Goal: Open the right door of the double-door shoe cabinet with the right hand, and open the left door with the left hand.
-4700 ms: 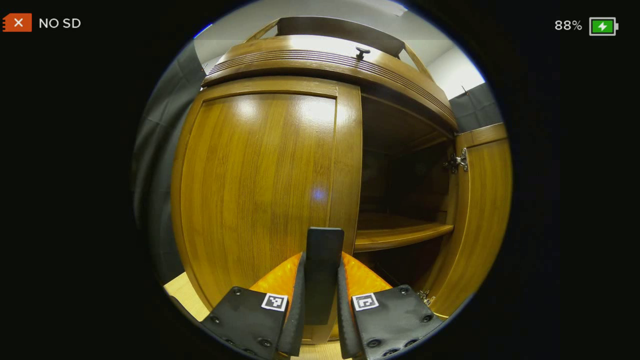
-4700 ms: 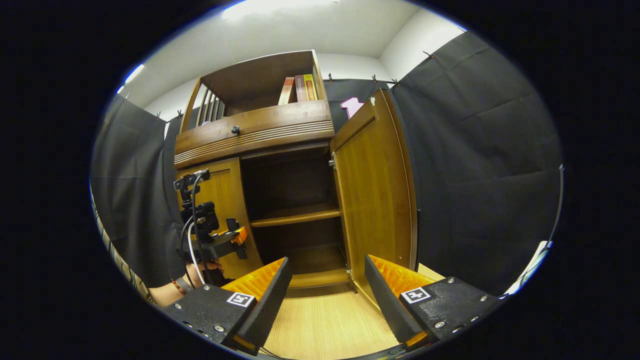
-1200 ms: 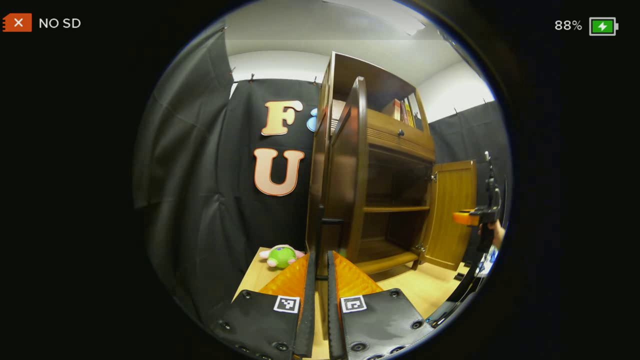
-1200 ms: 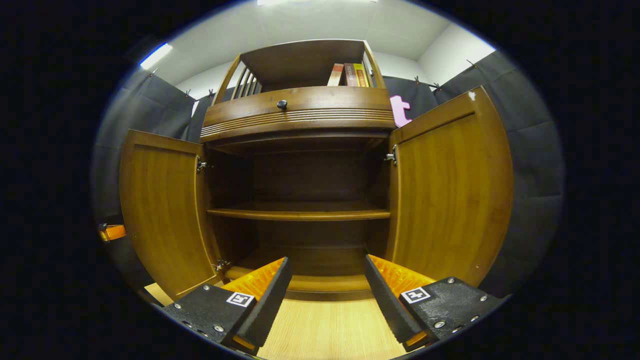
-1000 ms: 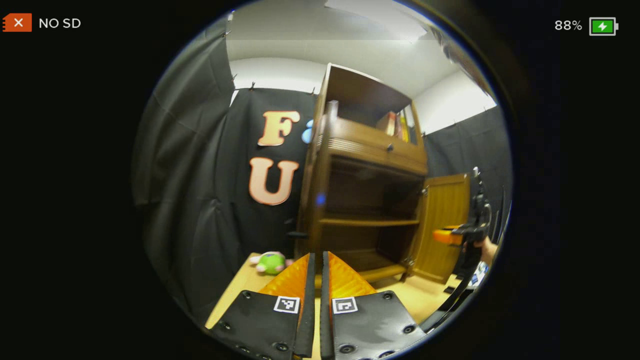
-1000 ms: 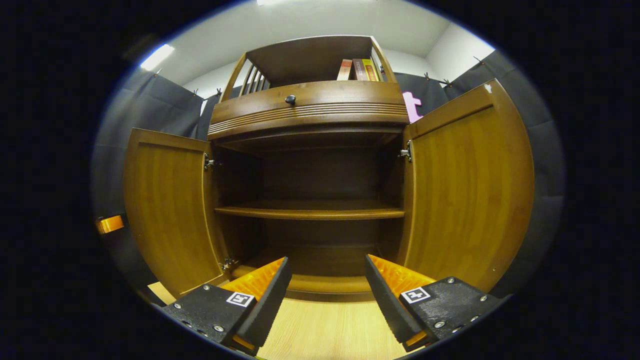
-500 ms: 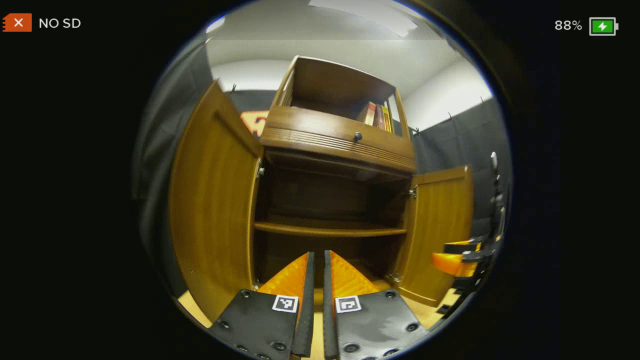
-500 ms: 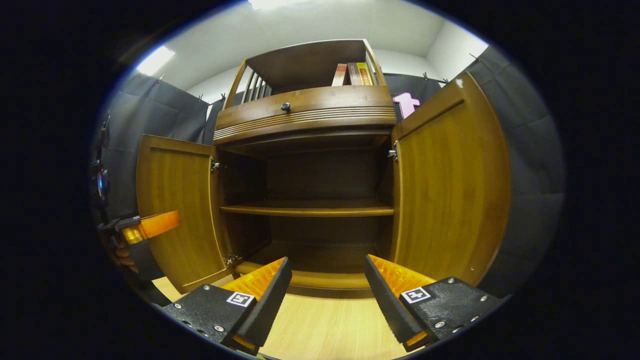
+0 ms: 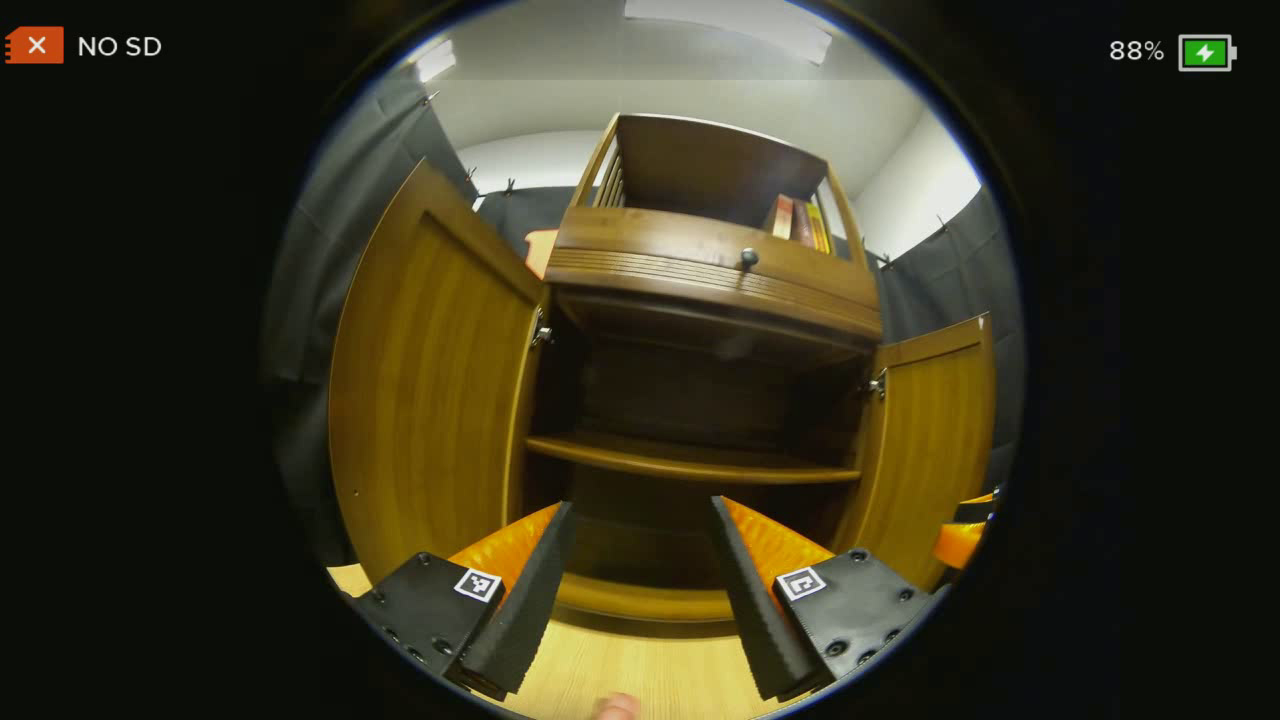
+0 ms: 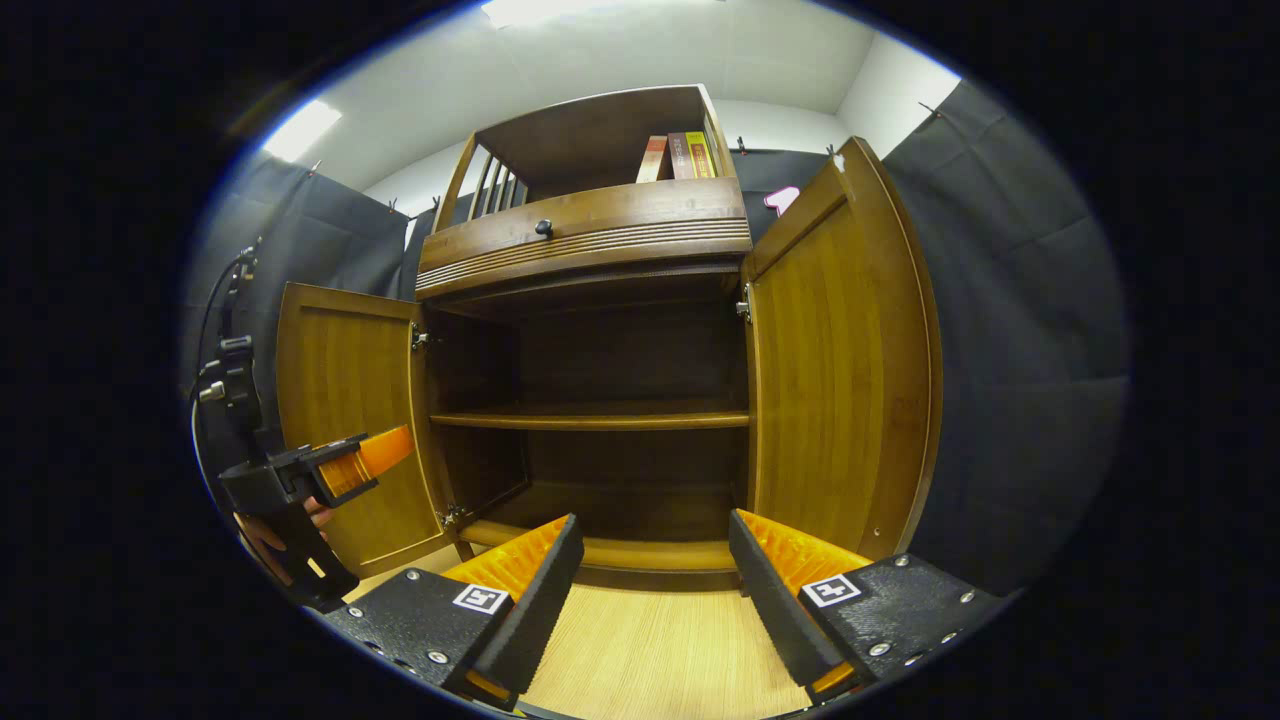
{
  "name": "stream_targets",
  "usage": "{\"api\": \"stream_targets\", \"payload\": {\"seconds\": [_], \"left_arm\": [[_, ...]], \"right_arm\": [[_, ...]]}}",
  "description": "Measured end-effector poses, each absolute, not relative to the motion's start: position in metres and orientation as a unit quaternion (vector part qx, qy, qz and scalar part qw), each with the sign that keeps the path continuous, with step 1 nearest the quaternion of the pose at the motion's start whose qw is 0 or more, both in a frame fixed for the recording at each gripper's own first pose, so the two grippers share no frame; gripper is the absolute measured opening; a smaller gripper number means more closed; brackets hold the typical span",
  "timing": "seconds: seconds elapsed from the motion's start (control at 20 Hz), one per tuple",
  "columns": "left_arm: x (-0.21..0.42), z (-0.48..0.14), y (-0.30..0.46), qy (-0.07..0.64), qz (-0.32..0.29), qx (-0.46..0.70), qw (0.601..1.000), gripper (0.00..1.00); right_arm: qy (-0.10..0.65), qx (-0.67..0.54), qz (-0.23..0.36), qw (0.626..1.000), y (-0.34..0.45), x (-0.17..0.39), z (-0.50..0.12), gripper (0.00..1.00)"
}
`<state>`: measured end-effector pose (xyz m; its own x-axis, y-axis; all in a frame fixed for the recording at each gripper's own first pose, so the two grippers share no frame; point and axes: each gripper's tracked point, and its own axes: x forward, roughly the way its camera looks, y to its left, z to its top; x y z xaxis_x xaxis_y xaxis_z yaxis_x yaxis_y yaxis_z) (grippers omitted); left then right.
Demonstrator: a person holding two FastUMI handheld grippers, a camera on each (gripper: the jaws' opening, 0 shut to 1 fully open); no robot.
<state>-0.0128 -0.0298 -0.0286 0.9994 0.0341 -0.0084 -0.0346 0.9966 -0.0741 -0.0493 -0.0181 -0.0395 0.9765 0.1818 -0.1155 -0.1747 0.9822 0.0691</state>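
Left gripper view, L to R: left door [image 9: 430, 370] of the shoe cabinet [image 9: 700, 330] swung wide open, inner face to cam, hinge [image 9: 541, 335] at its top inner corner; door's lower edge runs behind the near finger. Cabinet interior dark, one shelf [image 9: 690, 462] across the middle; back wall hard to make out. Above it a drawer w/ small dark knob [image 9: 747, 258], then an open top compartment w/ a few books [image 9: 800, 218] at its R end, titles unreadable. Right door [image 9: 925, 440] also open, partly cut by the edge of the view. Left gripper [image 9: 640, 590] low in front of the cabinet base, fingers spread wide, holding nothing, over the light wood surface [image 9: 620, 670]. Small pinkish bit at the very bottom edge, prob. a fingertip, can't be sure. At far R edge, a sliver of the right gripper [image 9: 962, 540], mostly cut off.

Right gripper view, L to R: left gripper [image 10: 365, 455] held by a hand [image 10: 262, 528], mostly hidden behind the device, cable trailing up; its tip sits in front of the left door [image 10: 345, 430], contact can't tell. Cabinet [image 10: 600, 400] interior open, shelf [image 10: 590, 420] bare. Right door [image 10: 840, 370] open, seen at a steep angle. Right gripper [image 10: 648, 590] fingers wide apart, nothing between, above the surface [image 10: 650, 650].
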Motion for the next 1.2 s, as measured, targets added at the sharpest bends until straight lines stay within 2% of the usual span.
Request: {"api": "stream_targets", "payload": {"seconds": [0.05, 0.2, 0.25, 0.3, 0.4, 0.75, 0.8, 0.85, 1.2], "left_arm": [[-0.014, -0.030, -0.024, 0.006, 0.030, -0.031, 0.999, 0.80], [-0.014, -0.028, -0.011, 0.002, 0.058, -0.024, 0.998, 0.80], [-0.015, -0.028, -0.009, 0.000, 0.065, -0.027, 0.997, 0.81], [-0.013, -0.027, -0.006, -0.003, 0.073, -0.031, 0.997, 0.81], [-0.013, -0.025, -0.002, -0.006, 0.085, -0.033, 0.996, 0.82], [-0.014, -0.017, 0.001, -0.019, 0.089, -0.010, 0.996, 0.80], [-0.014, -0.016, 0.000, -0.020, 0.089, -0.008, 0.996, 0.80], [-0.015, -0.017, 0.000, -0.020, 0.088, -0.006, 0.996, 0.81], [-0.017, -0.014, 0.002, -0.023, 0.086, 0.010, 0.996, 0.81]], "right_arm": [[0.062, 0.034, 0.091, 0.993, -0.020, -0.048, -0.040, 0.91], [0.063, 0.042, 0.097, 0.992, -0.022, -0.044, -0.046, 0.91], [0.065, 0.041, 0.099, 0.992, -0.022, -0.043, -0.048, 1.00], [0.066, 0.041, 0.103, 0.992, -0.022, -0.043, -0.050, 0.91], [0.067, 0.041, 0.106, 0.991, -0.022, -0.041, -0.052, 0.91], [0.066, 0.050, 0.108, 0.991, -0.020, -0.040, -0.056, 0.91], [0.067, 0.050, 0.107, 0.991, -0.020, -0.040, -0.058, 0.86], [0.068, 0.051, 0.108, 0.991, -0.019, -0.040, -0.058, 0.91], [0.069, 0.055, 0.111, 0.990, -0.012, -0.040, -0.060, 0.91]]}}
